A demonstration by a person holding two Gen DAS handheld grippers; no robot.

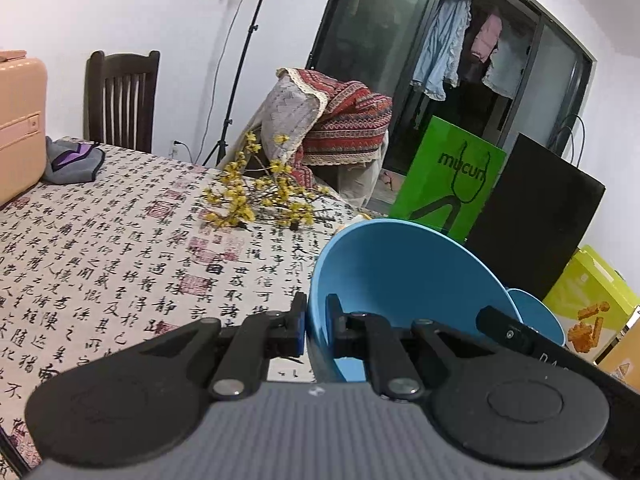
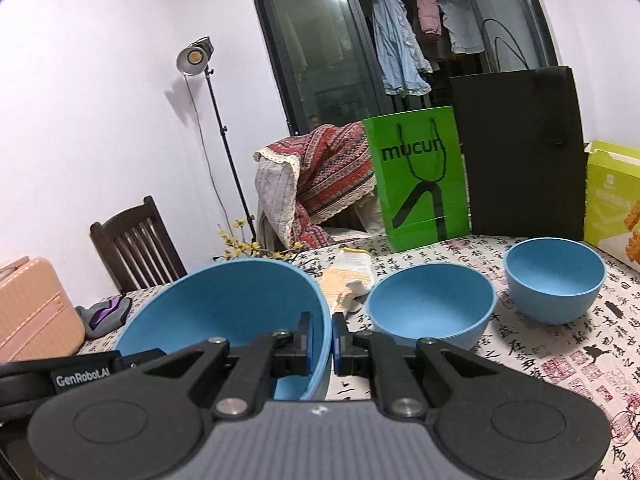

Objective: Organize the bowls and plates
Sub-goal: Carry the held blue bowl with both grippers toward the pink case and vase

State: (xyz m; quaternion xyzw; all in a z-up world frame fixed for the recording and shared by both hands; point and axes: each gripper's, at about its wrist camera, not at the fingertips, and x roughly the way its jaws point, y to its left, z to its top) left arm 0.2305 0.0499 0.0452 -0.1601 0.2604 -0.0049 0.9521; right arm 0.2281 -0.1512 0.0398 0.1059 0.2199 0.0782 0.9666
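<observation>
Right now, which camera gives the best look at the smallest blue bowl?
The right wrist view: the smallest blue bowl stands whole and upright on the tablecloth, rightmost of the bowls. The left wrist view does not clearly show it; the big bowl held there blocks that side.

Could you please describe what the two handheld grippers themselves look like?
Both match: the left gripper and right gripper have matte black linkage arms with silver pivot bolts, round black discs, a ribbed grey body and blue finger pads. White "GenRobot.AI" lettering marks one black housing. No cables visible.
</observation>
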